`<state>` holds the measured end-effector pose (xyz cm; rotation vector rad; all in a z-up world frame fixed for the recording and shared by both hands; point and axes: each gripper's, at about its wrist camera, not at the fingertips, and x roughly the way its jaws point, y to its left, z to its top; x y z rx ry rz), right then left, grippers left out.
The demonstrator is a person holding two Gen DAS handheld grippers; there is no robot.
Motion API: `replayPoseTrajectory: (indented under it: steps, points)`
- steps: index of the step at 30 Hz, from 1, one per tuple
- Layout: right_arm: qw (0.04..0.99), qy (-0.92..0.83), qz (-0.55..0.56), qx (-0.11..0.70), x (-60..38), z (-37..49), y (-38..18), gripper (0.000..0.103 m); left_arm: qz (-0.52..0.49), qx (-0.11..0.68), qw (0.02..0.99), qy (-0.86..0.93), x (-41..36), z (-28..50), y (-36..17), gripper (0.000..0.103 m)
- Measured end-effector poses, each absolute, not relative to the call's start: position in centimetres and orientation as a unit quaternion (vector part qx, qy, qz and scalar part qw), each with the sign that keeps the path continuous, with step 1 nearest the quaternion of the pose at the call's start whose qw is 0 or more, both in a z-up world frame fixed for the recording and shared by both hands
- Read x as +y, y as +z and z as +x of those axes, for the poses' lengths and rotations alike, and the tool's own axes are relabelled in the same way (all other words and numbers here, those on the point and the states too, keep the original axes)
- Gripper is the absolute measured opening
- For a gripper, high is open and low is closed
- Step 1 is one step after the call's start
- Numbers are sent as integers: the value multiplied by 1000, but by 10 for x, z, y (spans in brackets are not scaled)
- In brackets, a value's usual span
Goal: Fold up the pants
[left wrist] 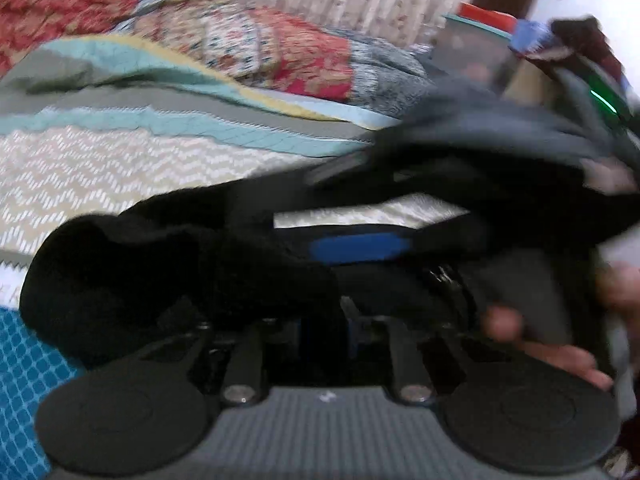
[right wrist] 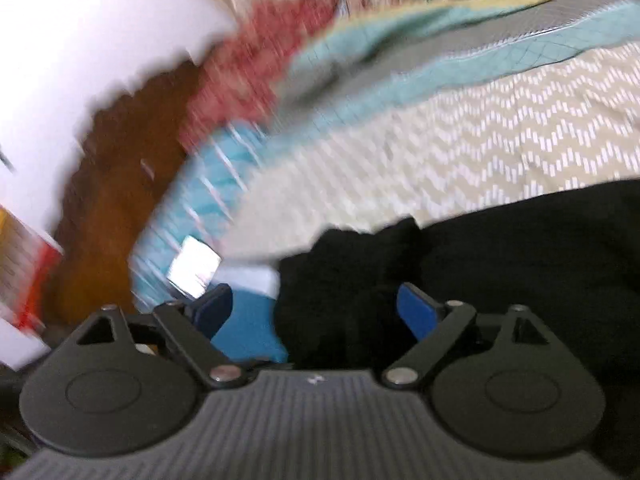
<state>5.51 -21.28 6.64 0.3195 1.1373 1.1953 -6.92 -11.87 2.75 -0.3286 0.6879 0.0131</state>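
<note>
Both my wrist views are soft, with fisheye bending at the edges. Right view: heavy motion smear at left, the plain white wall [right wrist: 80, 40] overexposed to blank glare. Left view: blur strongest upper right. Black fabric pants [right wrist: 520, 260] show no detail.

Bed w/ chevron bedspread [right wrist: 500, 140], floral quilts [left wrist: 280, 48], brown wood floor [right wrist: 112, 184], white wall [right wrist: 80, 40]

**Blue pads spread wide over black pants**

The right hand-held gripper [right wrist: 316, 312] stands with its blue pads [right wrist: 416, 312] far apart. Dark pants [right wrist: 500, 256] lie bunched between and beyond them on a bed [right wrist: 480, 140] spread with a beige zigzag cover. Teal and red bedding [right wrist: 360, 60] blurs behind, beside brown floor [right wrist: 120, 184].
</note>
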Motion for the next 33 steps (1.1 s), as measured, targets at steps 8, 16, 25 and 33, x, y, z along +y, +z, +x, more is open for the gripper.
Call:
replayPoseTrajectory:
  steps: [8,16,25,33]
  points:
    - [670,504,126,529,-196,60,47,34,-114,293,949,-1,-95,-123,45,60]
    - [658,490,168,547,-201,67,46,35,-335,286,881,171,35,-148,11,78]
    - [665,474,202,540,-221,79,43,36,-355,258,897,49,-4,-108,25,12]
    - [757,383,227,478,-315,109,52,77,-185,313,926,-104,-140,-45,57,20]
